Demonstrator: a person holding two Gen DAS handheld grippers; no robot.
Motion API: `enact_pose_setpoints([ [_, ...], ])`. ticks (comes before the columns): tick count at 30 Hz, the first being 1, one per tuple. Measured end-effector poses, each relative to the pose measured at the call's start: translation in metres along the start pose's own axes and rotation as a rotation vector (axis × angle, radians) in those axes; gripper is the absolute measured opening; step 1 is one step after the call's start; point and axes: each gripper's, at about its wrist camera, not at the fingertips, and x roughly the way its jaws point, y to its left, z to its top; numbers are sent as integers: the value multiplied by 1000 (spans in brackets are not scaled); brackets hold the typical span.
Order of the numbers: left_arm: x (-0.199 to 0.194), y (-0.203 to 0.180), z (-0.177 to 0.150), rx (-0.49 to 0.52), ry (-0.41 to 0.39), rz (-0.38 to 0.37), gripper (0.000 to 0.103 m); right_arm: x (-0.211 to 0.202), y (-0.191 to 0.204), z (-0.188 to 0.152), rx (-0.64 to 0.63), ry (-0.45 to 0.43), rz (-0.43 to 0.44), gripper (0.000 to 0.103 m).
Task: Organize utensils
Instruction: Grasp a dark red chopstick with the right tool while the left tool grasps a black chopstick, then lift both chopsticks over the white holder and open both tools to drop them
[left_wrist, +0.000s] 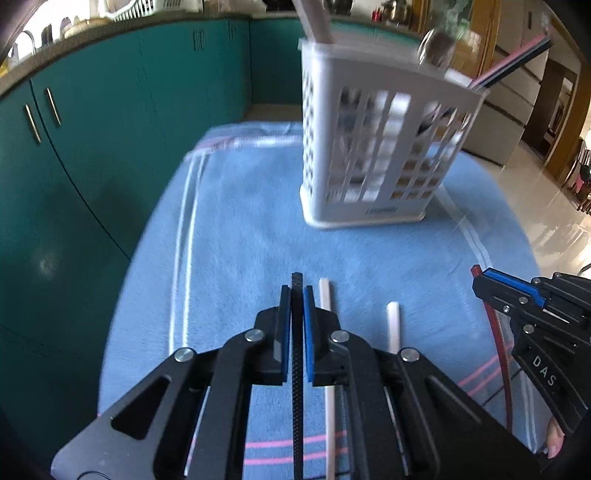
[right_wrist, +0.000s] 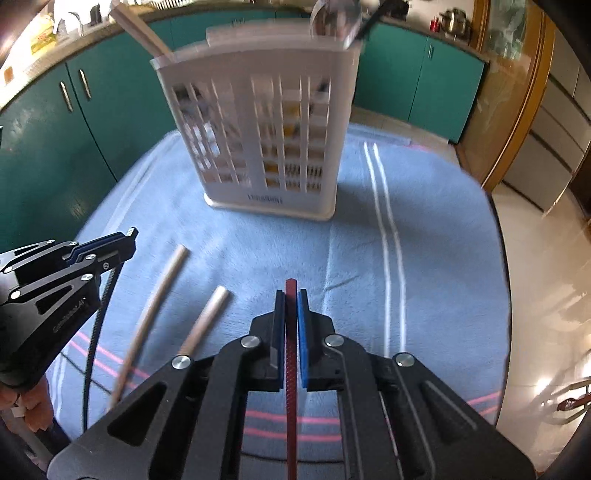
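My left gripper (left_wrist: 296, 291) is shut on a black chopstick (left_wrist: 297, 369) that runs back under the camera. My right gripper (right_wrist: 291, 295) is shut on a red chopstick (right_wrist: 291, 369); it also shows at the right of the left wrist view (left_wrist: 480, 277). Two white chopsticks (left_wrist: 392, 325) lie on the blue towel (left_wrist: 240, 240) between the grippers, also seen in the right wrist view (right_wrist: 207, 317). A white slotted utensil holder (left_wrist: 373, 147) stands upright ahead on the towel, with a spoon and chopsticks inside; it also shows in the right wrist view (right_wrist: 266, 140).
Teal cabinets (left_wrist: 92, 147) run behind and to the left of the towel-covered table. A shiny tiled floor (right_wrist: 546, 277) lies off the right table edge. The counter above holds dishes and a rack (left_wrist: 129, 11).
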Motion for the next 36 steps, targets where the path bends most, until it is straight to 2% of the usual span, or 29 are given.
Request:
enact_pose_setpoints([
  [7,-69,0,19,-6,-151,-56,6,-76,3,6,-19,-162,3,7],
  [16,-155,9,50,-17,-359,-91,6,-168,3,19,-26,-381,2,7],
  [24,-196,13,81,-51,-469,-109,6,-204,5,52,-38,-506,-35,7],
  [30,-225,14,113,-90,-548,-157,6,-221,7,88,-47,-578,-53,7],
  [36,-241,14,145,-120,-608,-162,6,-241,14,125,-58,-674,-98,7],
])
